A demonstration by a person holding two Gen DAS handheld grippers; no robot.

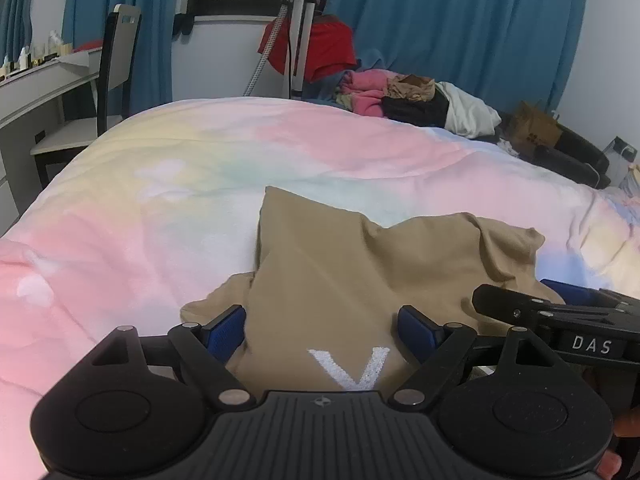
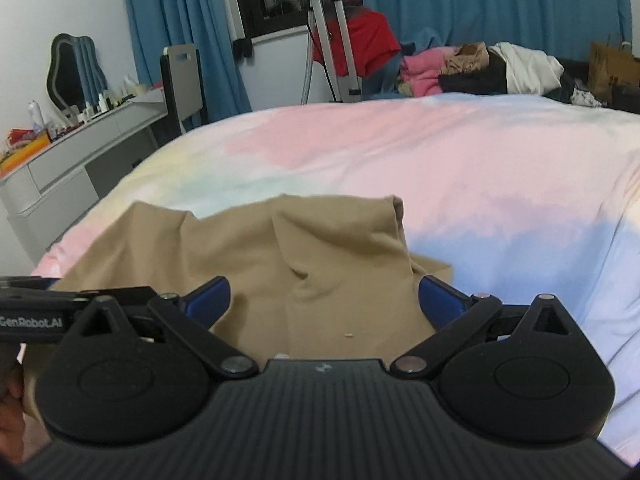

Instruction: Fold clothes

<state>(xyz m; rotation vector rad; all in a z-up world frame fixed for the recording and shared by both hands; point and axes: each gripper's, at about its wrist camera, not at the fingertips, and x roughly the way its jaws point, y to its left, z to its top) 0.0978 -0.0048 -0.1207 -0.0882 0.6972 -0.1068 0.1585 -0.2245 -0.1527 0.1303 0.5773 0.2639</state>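
We see a tan, soft knit garment (image 1: 360,256) lying crumpled on the pastel tie-dye bed cover (image 1: 168,184), filling the lower centre of both wrist views, with a white embroidered "V" mark (image 1: 350,364) at the bottom centre of the left view. Our left gripper (image 1: 322,328) has its blue-padded fingers spread wide, one on each side of the cloth's near edge, and no pad presses on the fabric. Our right gripper (image 2: 324,300) is likewise spread wide, the tan cloth between its fingers but unpinched; it also shows at the lower right of the left wrist view. The relation we judge the next move to turn on: the garment lies directly ahead of and below both grippers, and its long axis seems to run left to right across the frame, with a raised fold toward the upper middle. Neither hand is clearly nearer; the left sits over the end with the mark, the right over the plainer end. We judge the fold is not finished, since the cloth is rumpled and uneven. As for containers, a brown paper bag (image 2: 612,64) stands at the upper right of the right view; we cannot tell what is in it. A loose heap of pink, black and white clothes (image 2: 476,68) lies beside it, in no container.
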